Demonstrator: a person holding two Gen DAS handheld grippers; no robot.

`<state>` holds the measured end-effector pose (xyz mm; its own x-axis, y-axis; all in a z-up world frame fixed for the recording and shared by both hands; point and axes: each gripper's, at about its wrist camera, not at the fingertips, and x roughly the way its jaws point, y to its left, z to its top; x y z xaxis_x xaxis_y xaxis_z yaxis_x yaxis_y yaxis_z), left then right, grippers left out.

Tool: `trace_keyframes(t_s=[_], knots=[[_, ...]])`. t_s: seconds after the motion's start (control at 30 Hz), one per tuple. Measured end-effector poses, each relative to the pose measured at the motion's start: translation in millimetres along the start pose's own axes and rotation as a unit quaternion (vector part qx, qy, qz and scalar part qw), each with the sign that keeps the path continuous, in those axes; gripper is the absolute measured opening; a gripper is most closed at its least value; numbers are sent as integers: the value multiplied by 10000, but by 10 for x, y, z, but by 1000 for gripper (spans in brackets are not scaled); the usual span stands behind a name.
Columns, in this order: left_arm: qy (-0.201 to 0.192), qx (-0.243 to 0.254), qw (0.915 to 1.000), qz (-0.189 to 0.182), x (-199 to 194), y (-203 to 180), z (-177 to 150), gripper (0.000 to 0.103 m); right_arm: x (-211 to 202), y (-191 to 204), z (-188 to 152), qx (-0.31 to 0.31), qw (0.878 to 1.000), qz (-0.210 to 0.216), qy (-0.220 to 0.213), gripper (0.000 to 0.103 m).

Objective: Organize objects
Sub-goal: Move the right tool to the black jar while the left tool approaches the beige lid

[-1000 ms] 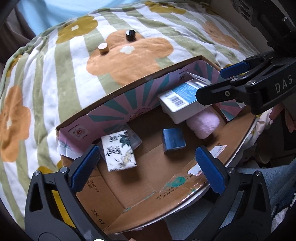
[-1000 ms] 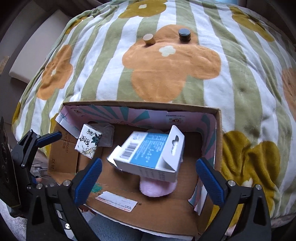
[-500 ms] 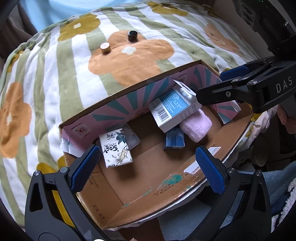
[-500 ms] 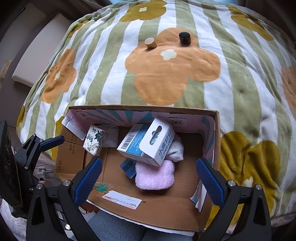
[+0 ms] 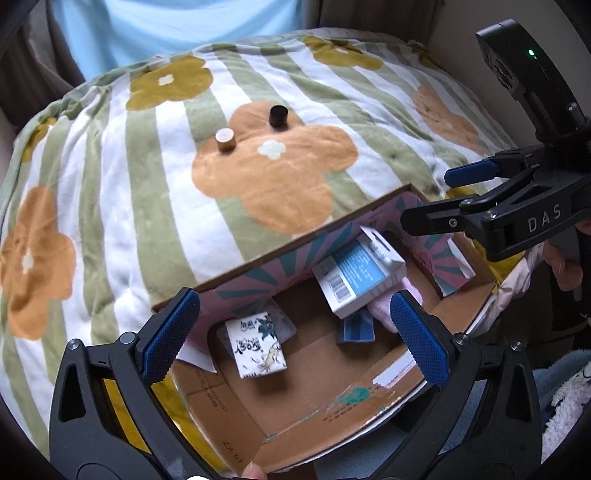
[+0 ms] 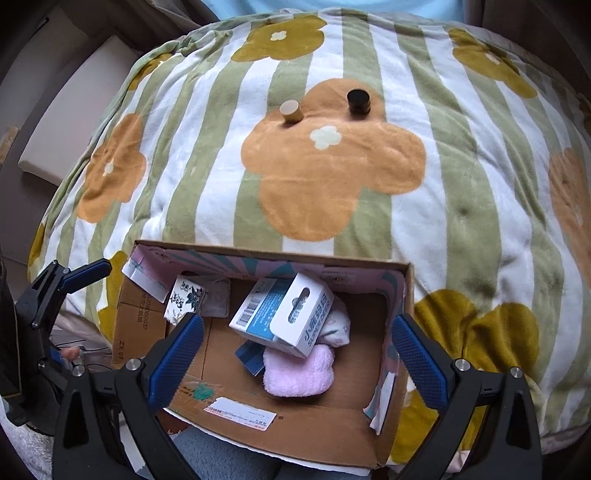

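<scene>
An open cardboard box (image 5: 236,417) (image 6: 400,291) sits at the near edge of a flowered blanket. Inside lie a blue-and-white carton (image 5: 360,275) (image 6: 286,315) leaning on a pink fluffy cloth (image 6: 299,373) (image 5: 384,308), a small dark blue packet (image 5: 356,328) (image 6: 249,354) and a floral tissue pack (image 5: 258,343) (image 6: 184,301). On the blanket beyond stand a tan cap (image 5: 225,139) (image 6: 291,111) and a black cap (image 5: 277,115) (image 6: 359,100). My left gripper (image 5: 293,336) hovers open over the box. My right gripper (image 6: 297,352) is open above the carton, holding nothing.
The green-striped blanket (image 5: 110,192) (image 6: 461,192) with orange flowers spreads behind the box. A person in a light blue top (image 5: 177,29) sits at the far side. A fingertip (image 5: 253,472) shows at the box's near edge. A pale cushion (image 6: 70,110) lies at the left.
The blue-and-white carton has left the right gripper and settled in the box on the pink cloth. Both grippers have pulled back and upward from the box.
</scene>
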<state>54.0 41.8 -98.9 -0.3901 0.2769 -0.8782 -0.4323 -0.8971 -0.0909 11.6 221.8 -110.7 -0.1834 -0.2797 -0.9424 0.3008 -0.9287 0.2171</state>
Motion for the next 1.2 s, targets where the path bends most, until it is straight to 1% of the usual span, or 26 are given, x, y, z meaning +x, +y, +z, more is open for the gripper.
trace_keyframes(t_s=[0.1,0.2,0.4,0.57,0.7,0.87,0.9,0.97,1.03,1.1,1.17,1.2], knots=[[-94,-72,9999,-100,-25,131,205,103,-99,20,137,-136,9991,-336,-205,101],[-170,-59,9998,-89,-13,253,420,103,-135,-15,294,-150,9985,-417,-326,101],[-463,215,9987,20,75,503,901,103,-138,-102,698,-191,9965,-529,-617,101],[-495,529,9973,125,380,719,1282,102,-51,-182,1114,-233,9937,-660,-872,101],[-505,785,9956,130,706,855,1500,102,111,-257,1411,-261,9923,-744,-958,101],[-597,1029,9929,-41,1185,992,1669,95,412,-399,1741,-270,9915,-812,-982,101],[-571,1100,9923,-44,1297,1006,1690,93,479,-425,1793,-278,9911,-837,-994,101],[-486,1171,9919,-111,1517,1044,1740,84,629,-479,1888,-283,9911,-868,-964,101],[-395,1187,9920,-143,1720,1086,1784,82,772,-528,1965,-264,9913,-873,-949,101],[-329,1184,9923,-180,1902,1126,1811,79,919,-571,2041,-239,9917,-873,-917,93],[-224,1160,9927,-235,2077,1165,1847,73,1056,-600,2097,-218,9921,-870,-875,90],[-192,1161,9928,-239,2150,1177,1855,72,1132,-616,2128,-209,9924,-883,-828,88]])
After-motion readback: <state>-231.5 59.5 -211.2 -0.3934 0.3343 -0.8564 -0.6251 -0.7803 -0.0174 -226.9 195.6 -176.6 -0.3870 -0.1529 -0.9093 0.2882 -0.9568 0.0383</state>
